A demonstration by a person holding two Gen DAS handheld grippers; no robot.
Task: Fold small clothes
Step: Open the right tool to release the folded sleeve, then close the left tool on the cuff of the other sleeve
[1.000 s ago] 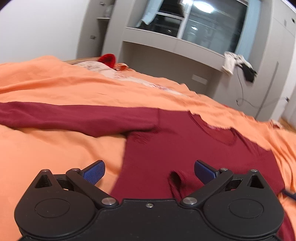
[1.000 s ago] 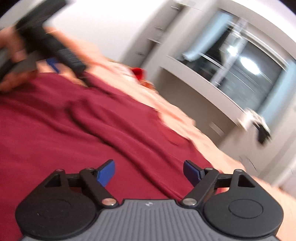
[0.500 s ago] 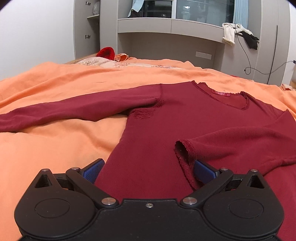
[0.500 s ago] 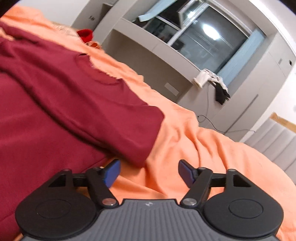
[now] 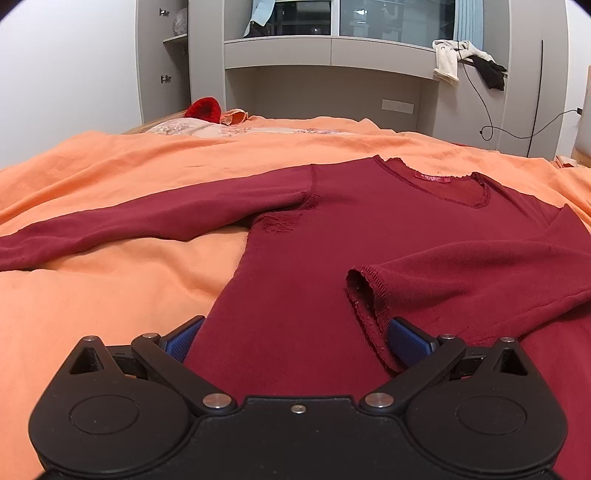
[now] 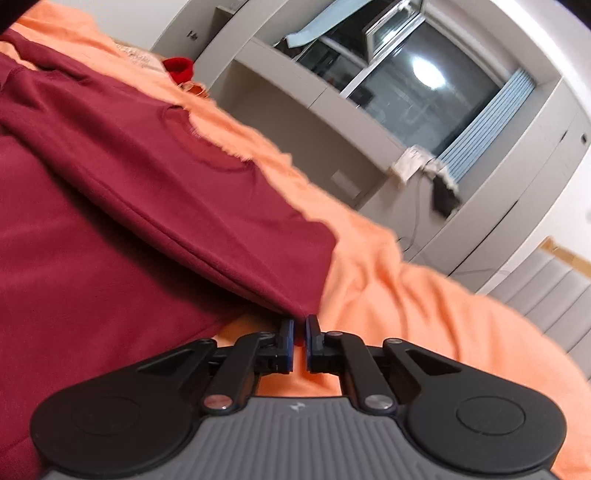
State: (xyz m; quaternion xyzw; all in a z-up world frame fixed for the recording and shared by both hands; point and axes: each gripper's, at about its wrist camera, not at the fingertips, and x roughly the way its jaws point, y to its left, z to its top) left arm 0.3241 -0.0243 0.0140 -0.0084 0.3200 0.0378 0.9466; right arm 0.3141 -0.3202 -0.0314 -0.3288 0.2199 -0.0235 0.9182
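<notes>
Orange cotton-like bedspread (image 5: 110, 295): covers the whole bed, softly rumpled, with shallow folds running across it. It is the landmark for all else below.

Dark red long-sleeved top (image 5: 314, 258): lies flat on the bedspread, neckline toward the far edge, a small red label inside the collar. One sleeve stretches out straight over the bedspread to the left in the left wrist view; the other sleeve is folded in across the body, its frayed cuff (image 5: 365, 295) open toward the camera.

Left gripper (image 5: 295, 339): low over the near end of the top, jaws wide apart, blue pads on either side of the garment's body; the right pad sits just beside the folded cuff. The pads do not press on the cloth.

Right gripper (image 6: 299, 332): at the fold on the top's right edge, where red cloth meets bedspread. Its jaws have just been closing and now stand nearly together, with a thin slit between the pads; the corner of the folded cloth ends right at the fingertips, and whether it is pinched cannot be told.

Far edge of the bedspread: a pale patterned pillow (image 5: 184, 127), a bright red woolly item (image 5: 203, 109).

Beyond the bedspread: grey built-in cabinet (image 5: 332, 55) with a recessed niche, a dark window above it, pale blue curtain (image 5: 471, 26), white and black garments (image 5: 465, 62) draped over the ledge, a black cable (image 5: 491, 125) trailing down, white wall (image 5: 66, 74) to the left.
</notes>
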